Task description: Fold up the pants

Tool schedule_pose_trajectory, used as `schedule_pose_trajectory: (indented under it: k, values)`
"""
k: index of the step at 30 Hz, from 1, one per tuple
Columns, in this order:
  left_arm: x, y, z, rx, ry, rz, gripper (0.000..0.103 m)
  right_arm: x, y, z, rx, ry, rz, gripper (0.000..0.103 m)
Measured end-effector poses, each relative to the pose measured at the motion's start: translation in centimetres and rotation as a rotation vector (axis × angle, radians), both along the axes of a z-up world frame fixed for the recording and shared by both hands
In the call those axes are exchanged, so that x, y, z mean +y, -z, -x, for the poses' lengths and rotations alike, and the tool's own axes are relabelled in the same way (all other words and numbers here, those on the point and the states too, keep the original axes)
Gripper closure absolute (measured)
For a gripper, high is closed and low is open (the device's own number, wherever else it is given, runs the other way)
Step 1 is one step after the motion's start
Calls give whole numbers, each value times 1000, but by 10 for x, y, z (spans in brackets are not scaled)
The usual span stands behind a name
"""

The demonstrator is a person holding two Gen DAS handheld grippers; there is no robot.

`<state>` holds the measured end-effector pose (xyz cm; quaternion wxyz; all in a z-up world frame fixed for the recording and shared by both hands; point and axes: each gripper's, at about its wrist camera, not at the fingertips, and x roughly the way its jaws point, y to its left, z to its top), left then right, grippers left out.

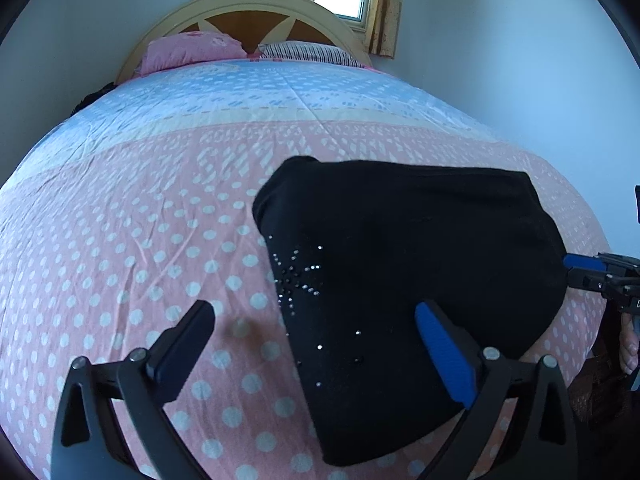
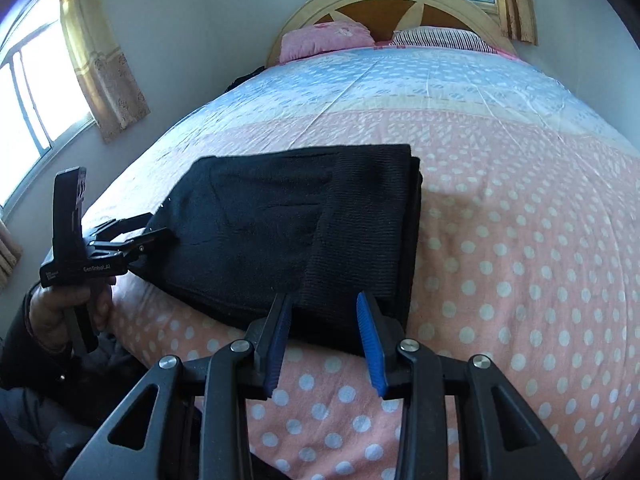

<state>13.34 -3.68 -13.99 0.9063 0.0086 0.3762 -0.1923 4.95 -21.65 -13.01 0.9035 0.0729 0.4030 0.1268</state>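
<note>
The black pants point(image 1: 400, 256) lie folded into a thick rectangle on the polka-dot bedspread point(image 1: 120, 264), with small shiny studs on the left part. My left gripper point(image 1: 316, 312) is wide open just above the pants' left edge; one finger hangs over the bedspread, the other over the cloth. From the right wrist view the pants point(image 2: 280, 220) show a ribbed band on the right side. My right gripper point(image 2: 324, 300) is open, its fingertips over the near edge of the pants with nothing clamped. The left gripper point(image 2: 150, 232) appears at the pants' left corner, and the right gripper point(image 1: 576, 270) at their right edge.
A pink pillow point(image 1: 192, 50) and a striped pillow point(image 1: 308, 52) rest against the wooden headboard point(image 1: 248, 12). Curtained windows point(image 2: 36, 92) are on the left wall and behind the bed. A hand point(image 2: 60, 308) holds the left gripper's handle. Bedspread extends left and far.
</note>
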Motion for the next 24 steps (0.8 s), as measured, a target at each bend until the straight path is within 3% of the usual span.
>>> schedule_pose_trajectory:
  k: [6,9,11,13,14,19,24]
  values:
    - [13,-29,-16,-96,-63,-11,0,8,-35,-16,-145,7,-44,57]
    - [11,-26,-37,-88,-95,-33,0,12,-24,-45,-103,24,-35,55]
    - [7,-14,-52,-39,-102,-66,0,7,-8,-59,-44,63,-21,55]
    - [3,-1,-64,8,-102,-94,0,-4,5,-65,-17,71,-69,55]
    - [4,3,-69,46,-93,-82,0,-8,6,-64,-23,68,-87,55]
    - [15,-4,-55,31,-113,-47,0,-13,-3,-49,-68,62,-138,55]
    - [32,-17,-26,7,-138,46,0,-24,-14,-20,-113,115,-156,40]
